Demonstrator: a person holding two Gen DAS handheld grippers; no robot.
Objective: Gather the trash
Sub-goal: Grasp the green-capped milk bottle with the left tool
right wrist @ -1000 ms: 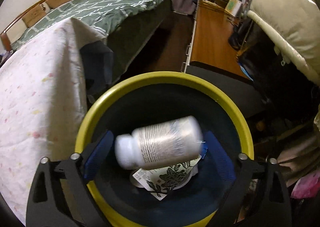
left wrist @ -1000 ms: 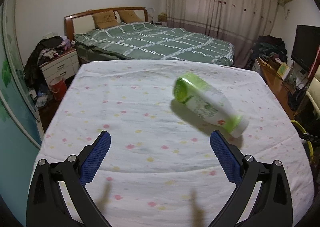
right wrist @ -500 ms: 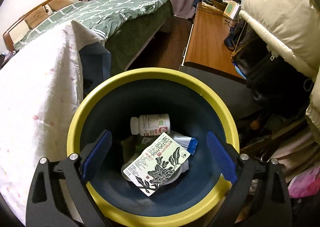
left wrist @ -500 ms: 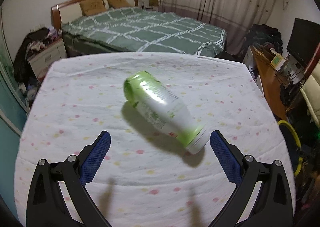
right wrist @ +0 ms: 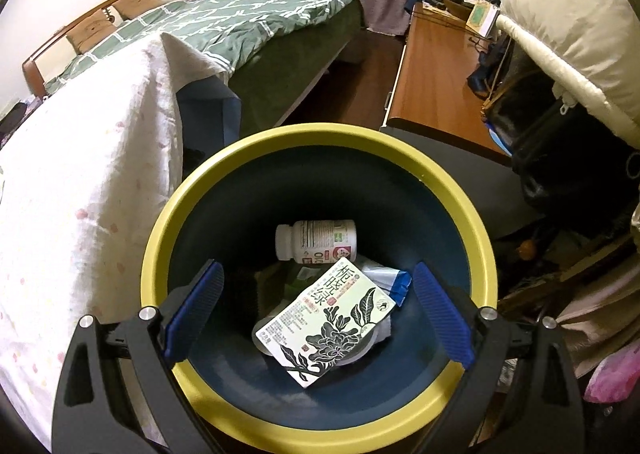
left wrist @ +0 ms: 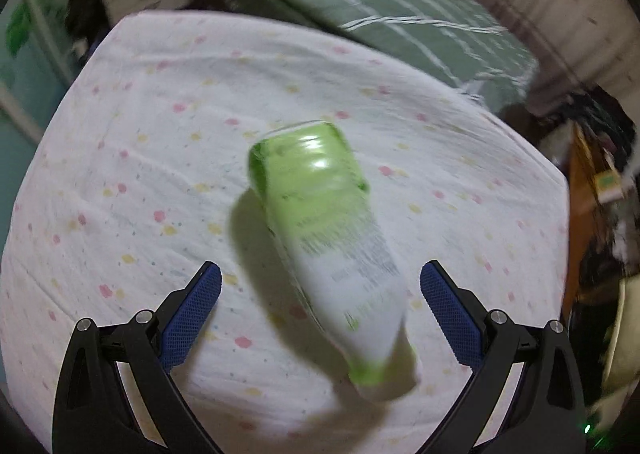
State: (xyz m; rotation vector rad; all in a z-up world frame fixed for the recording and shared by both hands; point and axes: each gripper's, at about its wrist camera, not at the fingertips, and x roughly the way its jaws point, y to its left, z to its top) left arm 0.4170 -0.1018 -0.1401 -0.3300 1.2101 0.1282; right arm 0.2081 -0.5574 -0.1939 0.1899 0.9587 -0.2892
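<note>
Left gripper (left wrist: pixel 320 286) gapes around the lying bottle (left wrist: pixel 324 246); right gripper (right wrist: pixel 316 290) gapes empty over the bin (right wrist: pixel 320 142); an off-centre pinch could roll the bottle away

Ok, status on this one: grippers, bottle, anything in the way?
Left gripper open, straddling green bottle lying on tablecloth. Right gripper open, empty, over bin; white bottle inside. Nothing blocking.

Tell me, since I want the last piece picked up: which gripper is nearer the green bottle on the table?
Left. The left gripper is open with the green bottle lying between its fingers. The right gripper hangs open over the bin beside the table, no bottle in its view.
</note>
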